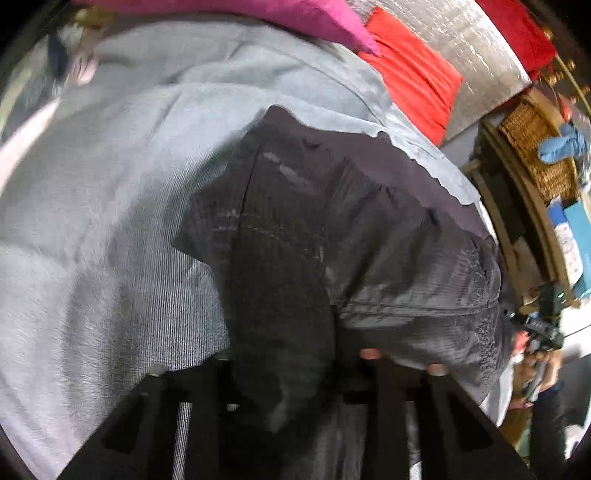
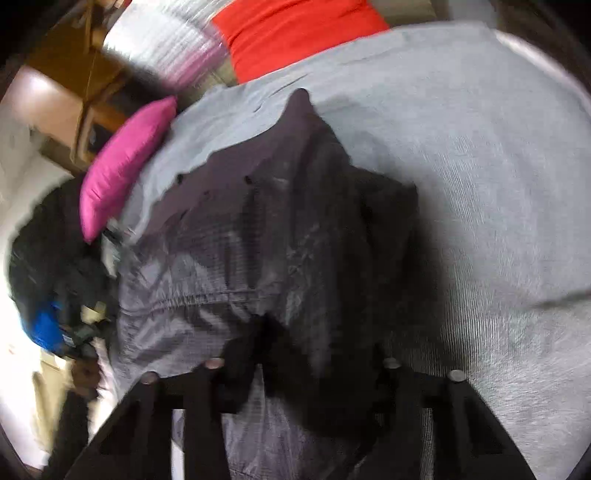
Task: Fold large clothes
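Lying crumpled on a bed covered by a grey corduroy blanket (image 1: 92, 229), the dark grey jacket (image 1: 332, 236) sits bunched near the bed's side edge, its thin ribbed fabric showing a stitched seam and folds. In the right wrist view the same jacket (image 2: 258, 240) spreads from a pointed peak down toward the camera, with the blanket (image 2: 480, 184) open to its right.

Left tongs (image 1: 295, 373): fingers spread to either side, and a dark fold of jacket cloth hangs down between them. Whether they pinch it I cannot tell; motion blur and the cloth hide the contact.

Right tongs (image 2: 299, 369): fingers likewise stand wide, with black jacket cloth draped between them. Grip state cannot be told here either.

Surroundings, left wrist view: a magenta pillow (image 1: 258, 14) and a red pillow (image 1: 413, 77) lie along the far edge of the bed, against a silvery textured panel (image 1: 472, 40). A wicker basket (image 1: 532, 147) stands beyond the bed's side edge, with a blue item (image 1: 565, 146) on it. The other handheld device (image 1: 543, 325) shows at the right margin, held in a hand (image 1: 539, 373).

Right wrist view: magenta pillow (image 2: 125, 166) at the bed's left edge, red pillow (image 2: 295, 33) at the far edge, a wooden cabinet (image 2: 85, 96) beyond.
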A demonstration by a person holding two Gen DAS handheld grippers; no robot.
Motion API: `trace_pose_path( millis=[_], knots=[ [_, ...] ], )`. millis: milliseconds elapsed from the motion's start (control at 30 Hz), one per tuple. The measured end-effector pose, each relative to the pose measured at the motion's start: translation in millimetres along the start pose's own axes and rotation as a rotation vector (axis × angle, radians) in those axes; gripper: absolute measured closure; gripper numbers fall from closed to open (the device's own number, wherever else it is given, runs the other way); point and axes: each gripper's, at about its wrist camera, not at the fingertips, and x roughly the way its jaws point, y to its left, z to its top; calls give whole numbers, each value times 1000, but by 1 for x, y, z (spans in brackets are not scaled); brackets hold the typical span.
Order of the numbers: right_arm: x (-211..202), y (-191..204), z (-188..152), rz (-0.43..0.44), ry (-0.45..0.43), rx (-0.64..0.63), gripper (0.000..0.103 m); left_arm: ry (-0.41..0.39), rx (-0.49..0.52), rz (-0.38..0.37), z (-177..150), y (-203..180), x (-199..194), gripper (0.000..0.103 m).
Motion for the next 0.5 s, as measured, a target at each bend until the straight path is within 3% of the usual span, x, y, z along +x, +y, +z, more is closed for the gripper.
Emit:
trace_pose_path(
  millis=[33, 133, 267, 400, 500],
  knots=[
    [-2, 5, 2, -13, 3, -11, 82, -5, 14, 15, 2, -5, -4, 82],
    [-31, 26, 10, -33, -33, -45, 86, -75, 78, 34, 6, -34, -36, 85],
    [-90, 76, 12, -57, -114, -163, 88, -224, 166, 10, 1, -83, -101, 85],
    [-153, 104, -8, -75, -212, -244, 88, -296, 209, -31, -36, -101, -139, 85],
    [-174, 85, -47, -75, -229, -222, 88, -294, 184, -64, -71, -89, -140, 83]
  ],
)
